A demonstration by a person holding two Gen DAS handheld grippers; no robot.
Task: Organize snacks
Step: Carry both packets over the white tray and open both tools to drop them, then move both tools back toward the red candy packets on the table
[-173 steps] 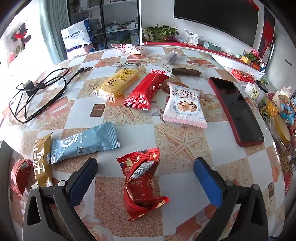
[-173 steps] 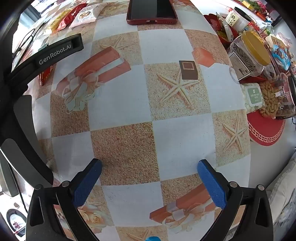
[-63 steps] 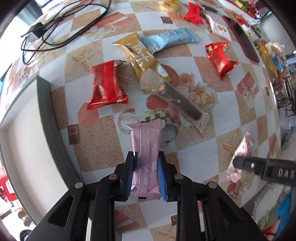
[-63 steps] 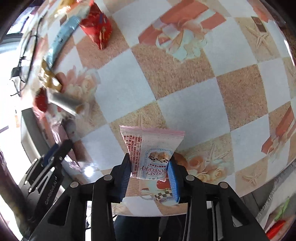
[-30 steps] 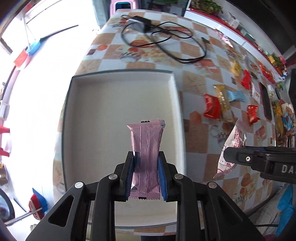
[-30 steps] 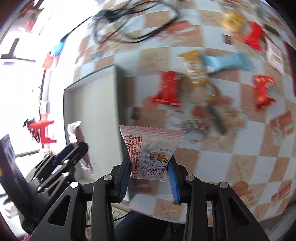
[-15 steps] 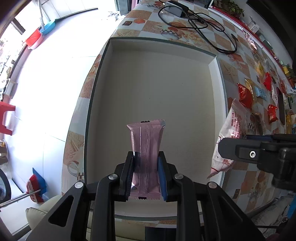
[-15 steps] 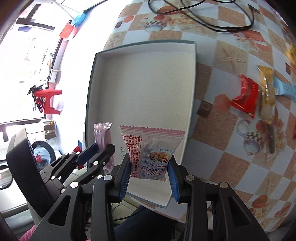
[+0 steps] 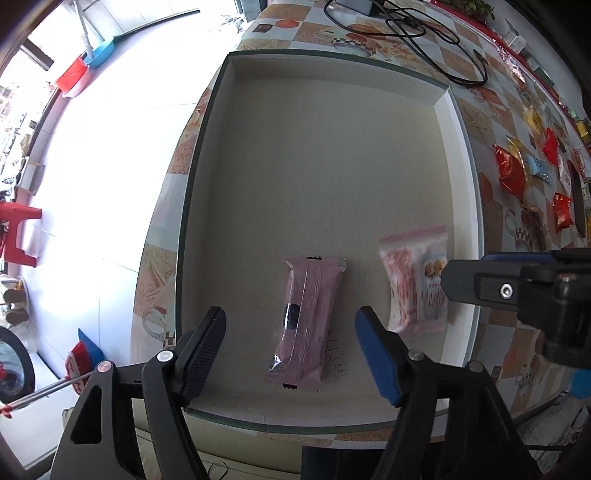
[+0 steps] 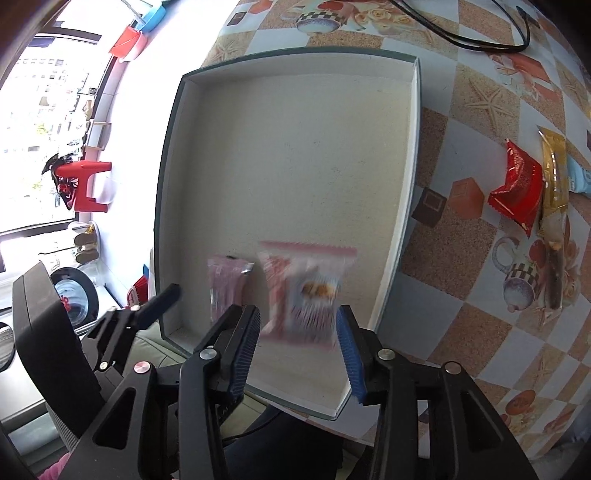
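Note:
A shallow beige tray (image 9: 458, 147) with a dark green rim fills both views, and its wall also shows in the right wrist view (image 10: 413, 147). The pink snack bar (image 9: 310, 325) lies flat on the tray floor below my left gripper (image 9: 291, 325), whose jaws are opening wide and touch nothing. Beside the bar, the pink-and-white cranberry packet (image 10: 306, 291) is blurred between the opening jaws of my right gripper (image 10: 295, 325). The pads no longer press it. It also shows in the left wrist view (image 9: 415, 280), near the tray's right wall.
Several snacks lie on the patterned table right of the tray: a red packet (image 10: 517, 192), a gold one (image 10: 552, 177) and a blue one (image 10: 580, 177). A black cable (image 9: 424, 33) lies beyond the tray. The tray sits at the table's near-left edge, above the floor.
The left jaws have spread and the pink bar has dropped onto the tray floor. The right jaws have widened and the cranberry packet has slipped down out of their grip.

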